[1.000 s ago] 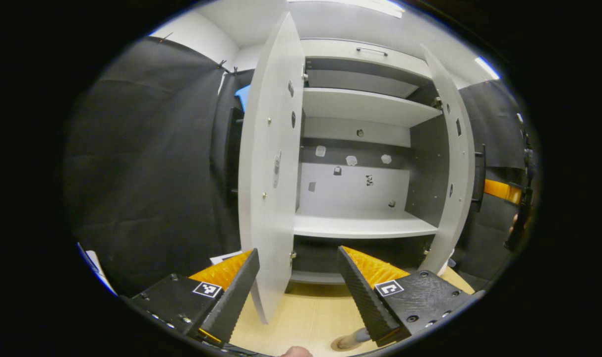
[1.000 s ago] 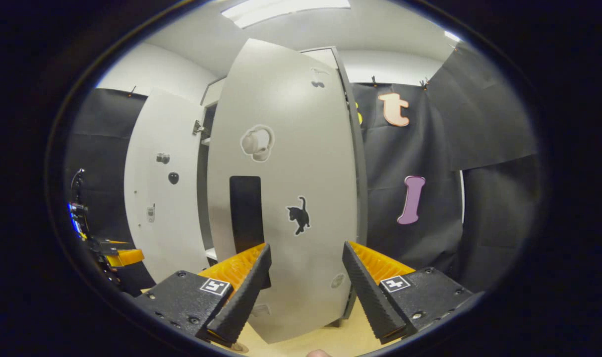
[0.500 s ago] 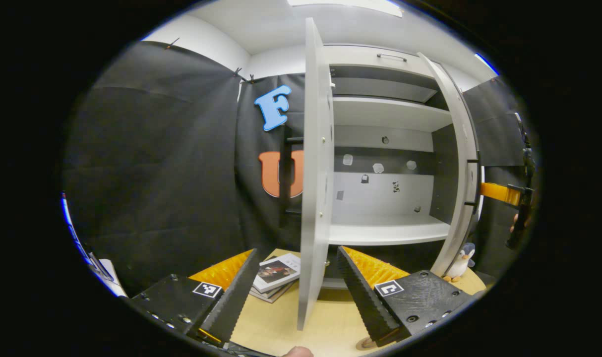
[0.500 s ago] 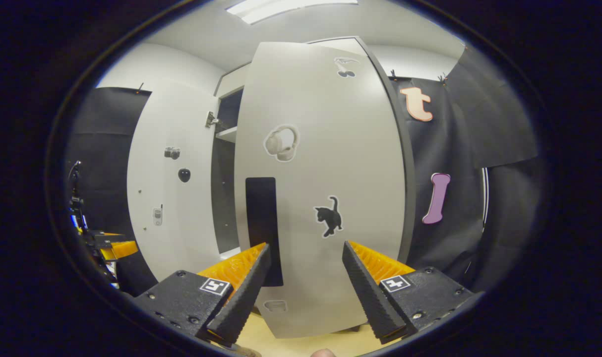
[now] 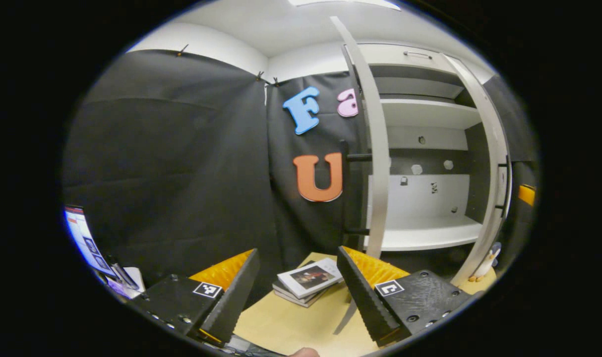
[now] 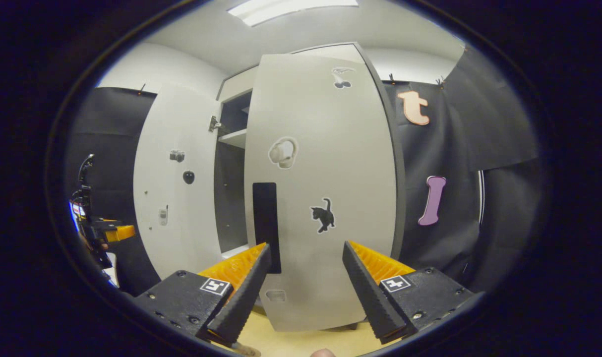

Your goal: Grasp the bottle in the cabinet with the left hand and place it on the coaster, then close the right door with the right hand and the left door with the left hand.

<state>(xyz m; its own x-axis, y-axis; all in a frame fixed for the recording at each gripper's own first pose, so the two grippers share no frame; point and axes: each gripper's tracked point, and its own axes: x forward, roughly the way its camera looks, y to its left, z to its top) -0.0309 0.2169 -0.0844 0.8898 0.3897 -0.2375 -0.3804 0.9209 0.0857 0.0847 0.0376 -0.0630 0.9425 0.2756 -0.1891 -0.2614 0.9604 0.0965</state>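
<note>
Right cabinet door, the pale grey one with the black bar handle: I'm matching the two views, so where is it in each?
Left gripper view: the pale grey right cabinet door curves down the right side, seen almost edge-on and partly open.
Right gripper view: the same door stands in the centre, its outer face with the black cat sticker toward the camera.
Shared landmark: the pale grey left cabinet door, near centre and at left.
</note>
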